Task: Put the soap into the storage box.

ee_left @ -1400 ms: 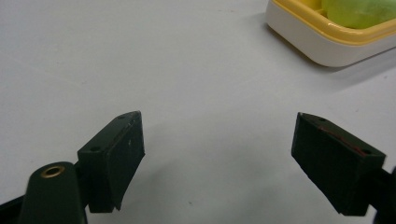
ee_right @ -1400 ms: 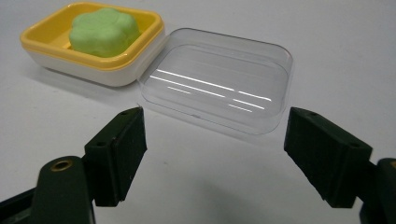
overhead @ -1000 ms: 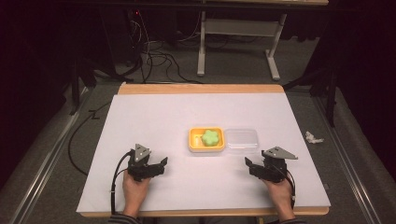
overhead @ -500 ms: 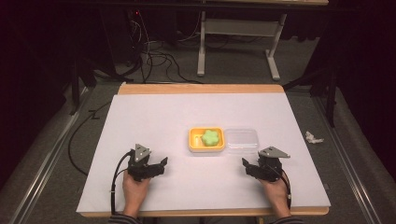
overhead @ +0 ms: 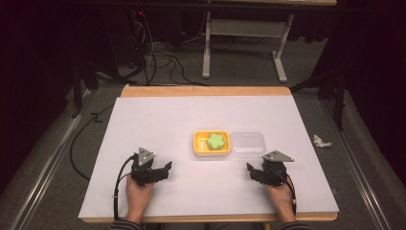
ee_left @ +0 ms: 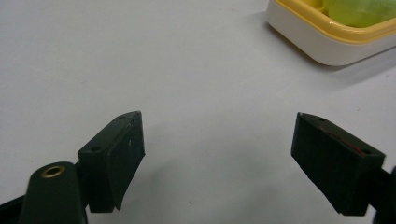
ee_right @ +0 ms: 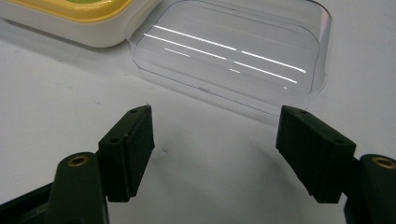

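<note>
Resting beside a yellow tray [overhead: 211,151], glossy clear lid [overhead: 247,144]

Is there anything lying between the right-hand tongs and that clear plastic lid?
Nothing: in the right gripper view, only bare white table separates the right tongs from the clear lid.

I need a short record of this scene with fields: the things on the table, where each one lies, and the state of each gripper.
surface: white table
container: yellow box, open, near the table's middle
contents: green flower-shaped piece inside the box
lid: clear lid, flat on the table, right beside the box
left gripper: jaws apart, nothing between them, pointing toward the box
right gripper: jaws apart, nothing between them, just short of the lid
contact: neither gripper touches the box or the lid
</note>
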Motion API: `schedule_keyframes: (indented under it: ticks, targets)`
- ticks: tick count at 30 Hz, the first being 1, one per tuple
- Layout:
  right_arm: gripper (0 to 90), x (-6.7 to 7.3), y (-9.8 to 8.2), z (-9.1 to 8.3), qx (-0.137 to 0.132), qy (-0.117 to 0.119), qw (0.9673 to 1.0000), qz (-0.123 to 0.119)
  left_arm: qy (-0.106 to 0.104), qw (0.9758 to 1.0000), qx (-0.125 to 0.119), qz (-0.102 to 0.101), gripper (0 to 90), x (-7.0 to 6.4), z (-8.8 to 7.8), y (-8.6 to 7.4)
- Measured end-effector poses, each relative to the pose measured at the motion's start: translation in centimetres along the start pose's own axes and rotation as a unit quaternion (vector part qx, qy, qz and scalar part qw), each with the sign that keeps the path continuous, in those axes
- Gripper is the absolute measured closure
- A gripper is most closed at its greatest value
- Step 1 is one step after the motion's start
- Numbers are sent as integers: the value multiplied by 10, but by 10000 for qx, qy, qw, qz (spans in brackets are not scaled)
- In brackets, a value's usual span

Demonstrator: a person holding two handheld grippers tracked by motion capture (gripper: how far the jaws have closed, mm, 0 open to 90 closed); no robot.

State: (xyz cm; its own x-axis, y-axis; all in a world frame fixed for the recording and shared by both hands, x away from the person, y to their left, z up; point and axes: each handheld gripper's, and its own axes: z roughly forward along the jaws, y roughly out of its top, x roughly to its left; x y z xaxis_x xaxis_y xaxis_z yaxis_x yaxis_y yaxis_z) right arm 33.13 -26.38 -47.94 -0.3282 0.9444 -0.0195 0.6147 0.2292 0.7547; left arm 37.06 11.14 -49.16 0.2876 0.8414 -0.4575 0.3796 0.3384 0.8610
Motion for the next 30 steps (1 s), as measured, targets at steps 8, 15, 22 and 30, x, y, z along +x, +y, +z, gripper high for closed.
schedule_keyframes:
  ticks: [8,15,22,30]
  targets:
    - [280,0,-1,0,-21,3,10000,2,12,10000,-5,0,182,0,0,0]
    - [273,3,-2,0,-21,-87,9999,-136,29,10000,-5,33,182,0,0,0]
    - [271,5,-2,0,-36,-124,9997,-226,33,10000,-17,-1,182,0,0,0]
    - [270,5,-2,0,-34,-90,9998,-198,42,10000,-15,-3,182,0,0,0]
